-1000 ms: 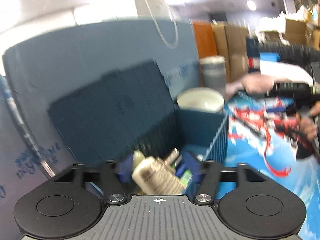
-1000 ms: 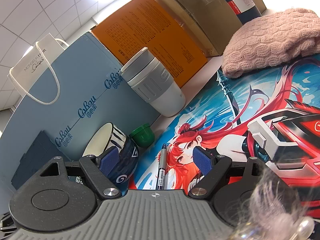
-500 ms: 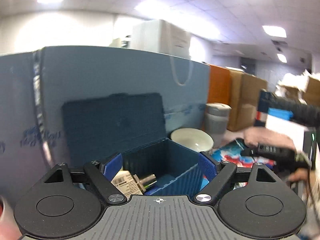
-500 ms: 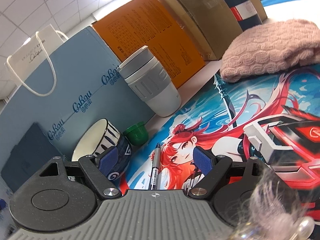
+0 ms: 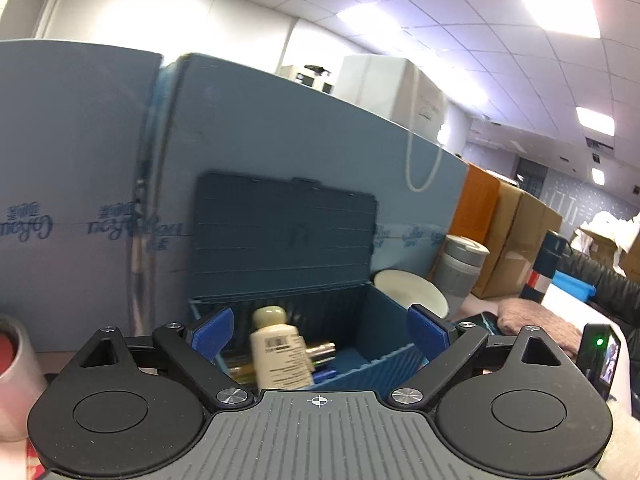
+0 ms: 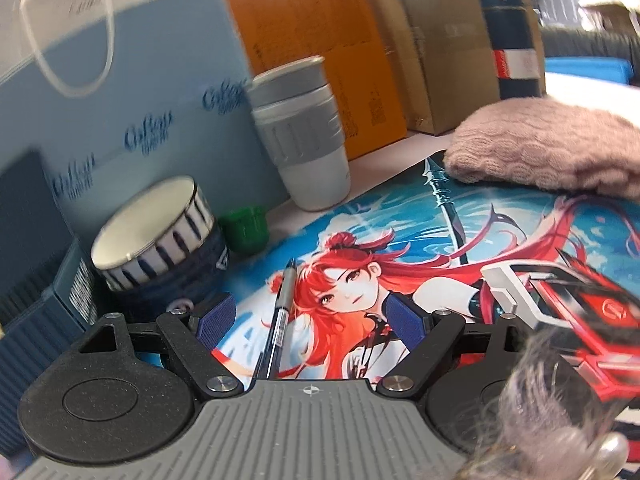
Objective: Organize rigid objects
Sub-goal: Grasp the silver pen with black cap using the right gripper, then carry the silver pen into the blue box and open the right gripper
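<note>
A dark blue storage box (image 5: pixel 384 356) stands with its lid up against a light blue paper bag. Inside lie a cream bottle (image 5: pixel 280 356) and a gold tube (image 5: pixel 320 348). My left gripper (image 5: pixel 320 332) hovers just in front of the box; its jaws are opening wide and its pads touch nothing. In the right wrist view a grey pen (image 6: pixel 280 312) lies on the printed mat (image 6: pixel 400 240). My right gripper (image 6: pixel 308 320) is open, with the pen between its fingers but untouched.
A striped bowl (image 6: pixel 160 232), a green cap (image 6: pixel 246 228) and a grey tumbler (image 6: pixel 300 136) stand behind the pen. A pink knit cloth (image 6: pixel 548 148) and a dark flask (image 6: pixel 512 28) sit at the right. Cardboard boxes (image 6: pixel 440 40) line the back. A tape roll (image 5: pixel 12 380) stands at the far left.
The left gripper has rolled level and its jaws have spread; the cream bottle now lies in the box. The right gripper has rolled and shifted, bringing the pen between its fingers.
</note>
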`<action>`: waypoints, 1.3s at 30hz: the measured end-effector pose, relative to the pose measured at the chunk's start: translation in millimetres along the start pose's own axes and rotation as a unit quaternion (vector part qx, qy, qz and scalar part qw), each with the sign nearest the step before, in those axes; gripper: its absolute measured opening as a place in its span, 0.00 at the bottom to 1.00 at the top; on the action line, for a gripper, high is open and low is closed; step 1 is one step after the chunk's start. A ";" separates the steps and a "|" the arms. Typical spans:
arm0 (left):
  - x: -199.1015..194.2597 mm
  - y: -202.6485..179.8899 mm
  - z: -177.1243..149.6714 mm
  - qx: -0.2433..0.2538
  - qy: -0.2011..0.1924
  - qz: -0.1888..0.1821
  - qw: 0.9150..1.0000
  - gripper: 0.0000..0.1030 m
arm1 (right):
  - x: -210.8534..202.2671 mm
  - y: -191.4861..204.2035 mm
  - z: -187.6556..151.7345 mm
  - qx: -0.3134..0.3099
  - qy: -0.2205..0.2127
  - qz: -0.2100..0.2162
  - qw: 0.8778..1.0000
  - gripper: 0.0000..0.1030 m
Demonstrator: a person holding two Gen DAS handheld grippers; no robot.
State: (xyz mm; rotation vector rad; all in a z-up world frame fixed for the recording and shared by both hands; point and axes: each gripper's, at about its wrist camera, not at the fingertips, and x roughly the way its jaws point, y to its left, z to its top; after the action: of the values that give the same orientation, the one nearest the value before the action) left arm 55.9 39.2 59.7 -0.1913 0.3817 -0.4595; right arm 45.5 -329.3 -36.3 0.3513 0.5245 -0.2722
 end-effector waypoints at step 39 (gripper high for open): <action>-20.8 44.9 7.1 -0.085 -0.024 -0.031 0.996 0.96 | -127.6 68.5 46.9 -0.090 -0.119 0.145 0.978 0.09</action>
State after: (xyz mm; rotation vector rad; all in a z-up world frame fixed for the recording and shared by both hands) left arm 59.3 89.1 60.9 -0.3795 0.3692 -0.4820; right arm -16.8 -264.9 86.8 0.2117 0.2551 0.0170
